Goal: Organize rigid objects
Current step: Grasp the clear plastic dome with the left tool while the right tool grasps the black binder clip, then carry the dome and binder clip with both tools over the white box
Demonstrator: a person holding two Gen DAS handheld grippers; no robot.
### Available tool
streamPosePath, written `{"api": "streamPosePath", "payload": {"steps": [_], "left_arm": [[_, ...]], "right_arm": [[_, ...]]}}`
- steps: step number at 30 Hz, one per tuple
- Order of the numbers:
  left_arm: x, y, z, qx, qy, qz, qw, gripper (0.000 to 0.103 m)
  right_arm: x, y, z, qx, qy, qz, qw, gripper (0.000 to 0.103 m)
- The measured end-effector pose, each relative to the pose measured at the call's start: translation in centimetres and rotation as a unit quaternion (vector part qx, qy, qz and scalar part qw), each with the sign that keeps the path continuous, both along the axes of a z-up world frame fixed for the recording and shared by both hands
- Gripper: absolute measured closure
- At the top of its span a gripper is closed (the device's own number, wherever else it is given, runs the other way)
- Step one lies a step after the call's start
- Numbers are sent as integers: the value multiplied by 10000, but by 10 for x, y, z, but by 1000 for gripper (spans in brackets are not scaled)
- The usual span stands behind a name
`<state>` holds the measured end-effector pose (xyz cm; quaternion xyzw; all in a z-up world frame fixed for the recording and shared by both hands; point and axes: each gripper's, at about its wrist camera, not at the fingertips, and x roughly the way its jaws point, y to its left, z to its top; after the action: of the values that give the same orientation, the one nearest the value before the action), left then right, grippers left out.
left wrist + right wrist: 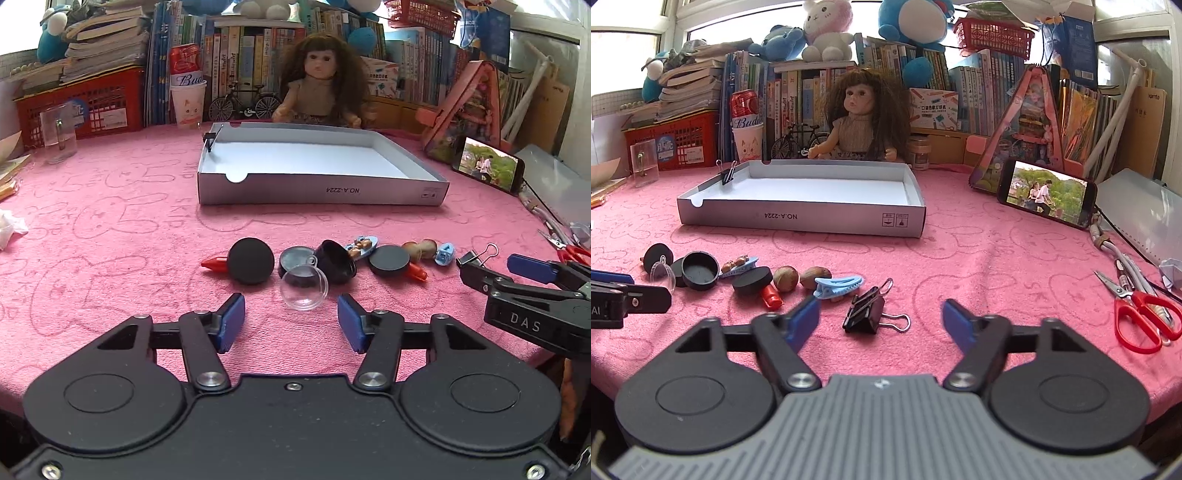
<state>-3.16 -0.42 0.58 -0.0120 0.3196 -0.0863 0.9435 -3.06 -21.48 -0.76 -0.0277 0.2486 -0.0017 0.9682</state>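
- Two grippers, both part open, gripping nothing.
- Left gripper (291, 323) — clear dome (304, 288) just ahead, short of the box (321, 192).
- Right gripper (881, 319) — binder clip (866, 310) between its pads, untouched.

Work surface: table covered by a pink towel (979, 258) embossed with cartoon outlines. Behind the towel's far edge a row of upright books (812, 99) runs the full width as a backdrop, with a red plastic crate (679, 142) under stacked books at the row's left end and plush toys (827, 29) on top. Daylight enters through windows (624, 59) above and left of the book row, strongly overexposed; a white wall (1174, 92) closes its right end.
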Motion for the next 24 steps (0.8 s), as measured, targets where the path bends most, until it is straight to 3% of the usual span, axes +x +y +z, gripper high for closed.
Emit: {"api": "streamPosePath", "payload": {"steps": [4, 9, 12, 22, 24], "left_arm": [[5, -8, -3, 89, -62, -11, 9999, 55], [8, -10, -4, 211, -156, 108, 9996, 76], [9, -6, -4, 114, -131, 168, 9997, 77], [10, 3, 16, -13, -336, 206, 9992, 77], [14, 5, 20, -4, -384, 238, 9990, 77]], "right_arm": [[1, 2, -3, -17, -12, 66, 10000, 33], [4, 6, -4, -16, 20, 166, 9999, 59], [5, 6, -5, 59, 45, 217, 9997, 76], [10, 1, 8, 260, -70, 243, 9993, 81], [14, -1, 12, 331, -77, 200, 9992, 89]]}}
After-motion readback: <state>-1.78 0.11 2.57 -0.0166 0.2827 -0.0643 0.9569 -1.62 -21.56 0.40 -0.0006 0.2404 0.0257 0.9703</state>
